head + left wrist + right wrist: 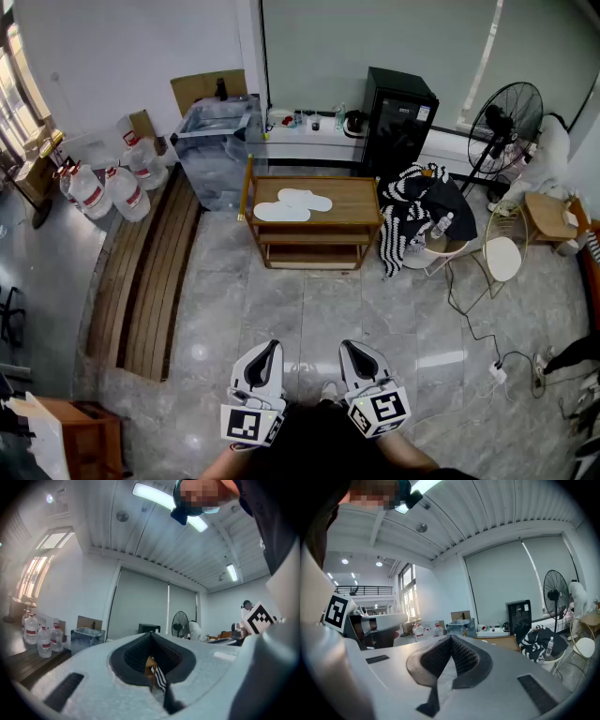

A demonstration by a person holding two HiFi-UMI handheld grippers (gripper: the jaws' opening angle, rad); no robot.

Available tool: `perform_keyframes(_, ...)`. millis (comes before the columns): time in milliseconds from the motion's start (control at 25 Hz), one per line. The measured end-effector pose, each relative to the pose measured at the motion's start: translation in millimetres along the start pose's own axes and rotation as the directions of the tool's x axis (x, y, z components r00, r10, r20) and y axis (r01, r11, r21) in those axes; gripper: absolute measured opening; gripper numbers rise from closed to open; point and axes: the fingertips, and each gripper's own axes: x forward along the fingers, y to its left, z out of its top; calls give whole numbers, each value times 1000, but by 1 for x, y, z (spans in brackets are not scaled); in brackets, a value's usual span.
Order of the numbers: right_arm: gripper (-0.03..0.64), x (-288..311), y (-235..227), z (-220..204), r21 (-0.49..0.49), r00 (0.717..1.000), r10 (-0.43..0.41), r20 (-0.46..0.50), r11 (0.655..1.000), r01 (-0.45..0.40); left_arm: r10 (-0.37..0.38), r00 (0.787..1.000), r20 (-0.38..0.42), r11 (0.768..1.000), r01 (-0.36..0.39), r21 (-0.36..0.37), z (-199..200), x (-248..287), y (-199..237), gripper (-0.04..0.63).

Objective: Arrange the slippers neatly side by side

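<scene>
Two white slippers [284,212] are lying on top of a low wooden table [354,195], touching and slightly askew. Well apart from them, close to the person, the left gripper [270,349] and right gripper [349,347] are hovering over the floor, jaws together, holding nothing.

Two white slippers [284,213] lie flat, touching, staggered, on a wooden table [352,198].

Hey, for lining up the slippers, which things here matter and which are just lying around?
Job: slippers, wooden table under them, left gripper, right gripper.
Lying about: water bottles, fan, black cabinet, striped cloth.
</scene>
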Motion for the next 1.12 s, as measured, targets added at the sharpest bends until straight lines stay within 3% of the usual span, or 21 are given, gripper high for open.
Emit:
perform_keyframes(720, 12, -6, -23, -4, 9, 999, 44, -1, 999, -44, 14, 1000, -20, 1000, -14, -6, -12, 16, -25, 18)
perform_keyframes(1120, 11, -14, -68, -9, 15, 995, 96, -21, 995, -95, 103, 995, -5, 995, -103, 13, -13, 39, -51, 17)
